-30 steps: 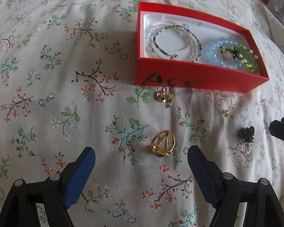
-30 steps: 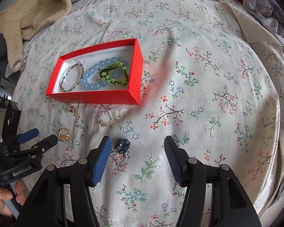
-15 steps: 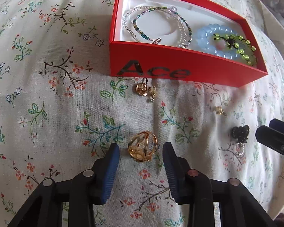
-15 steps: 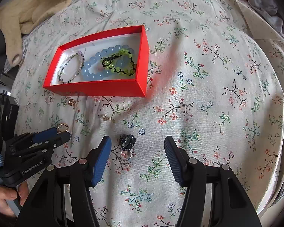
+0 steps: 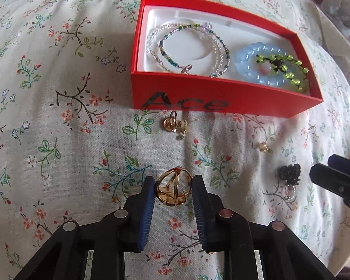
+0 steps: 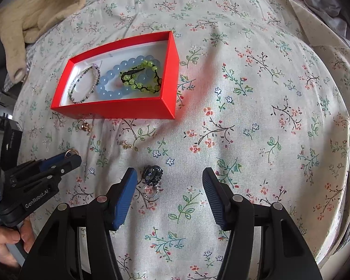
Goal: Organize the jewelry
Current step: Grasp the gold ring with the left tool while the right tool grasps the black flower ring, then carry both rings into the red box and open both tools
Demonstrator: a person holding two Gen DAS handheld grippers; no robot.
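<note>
Floral bedsheet (image 5: 58, 140) carrying red box (image 5: 221, 98); left tongs (image 5: 174, 190) closing, gripping upright gold ring (image 5: 173, 190); right tongs (image 6: 169, 182) sitting open over black ring (image 6: 153, 173).

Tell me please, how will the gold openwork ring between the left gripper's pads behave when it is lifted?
The gold ring looks like rigid metal, so it should probably keep its shape. Its smooth, curved, shiny bands may slip or twist against the left gripper, whose jaws have just been closing around it. Being hollow, it is likely light.

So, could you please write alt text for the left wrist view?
The left claw pinches a gold ring on a floral cloth. Behind it sits a red box holding beaded bracelets, with small earrings lying loose in front.
</note>
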